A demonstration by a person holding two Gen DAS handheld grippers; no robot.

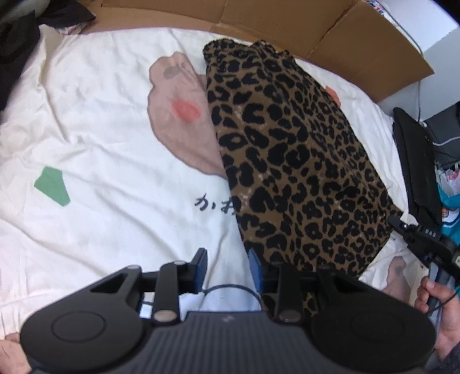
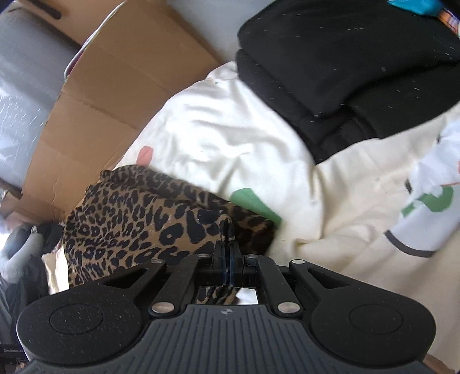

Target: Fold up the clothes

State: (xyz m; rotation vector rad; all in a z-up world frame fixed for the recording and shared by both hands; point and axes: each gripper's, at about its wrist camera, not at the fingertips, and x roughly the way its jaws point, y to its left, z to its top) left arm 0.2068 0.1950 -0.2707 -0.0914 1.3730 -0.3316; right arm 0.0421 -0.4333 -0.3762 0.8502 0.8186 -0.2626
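A leopard-print garment [image 1: 293, 161] is spread on the white printed bedsheet [image 1: 100, 138], cardboard [image 1: 287, 26] behind; its edge is pinched by the right gripper [image 2: 228, 230], while the left gripper [image 1: 227, 267] is held part-open, empty.

Leopard-print garment [image 1: 299, 161] on white printed sheet [image 1: 100, 129], left gripper [image 1: 227, 267] parted — cardboard box [image 1: 287, 26] behind

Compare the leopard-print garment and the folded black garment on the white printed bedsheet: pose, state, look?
The leopard-print garment lies long and loosely doubled mid-sheet; the folded black garment sits as a compact stack by the sheet's edge. The leopard one is pinched in the shut right gripper; the black one is untouched. Leopard is brown with black spots; black is plain. Both rest on the white printed bedsheet.
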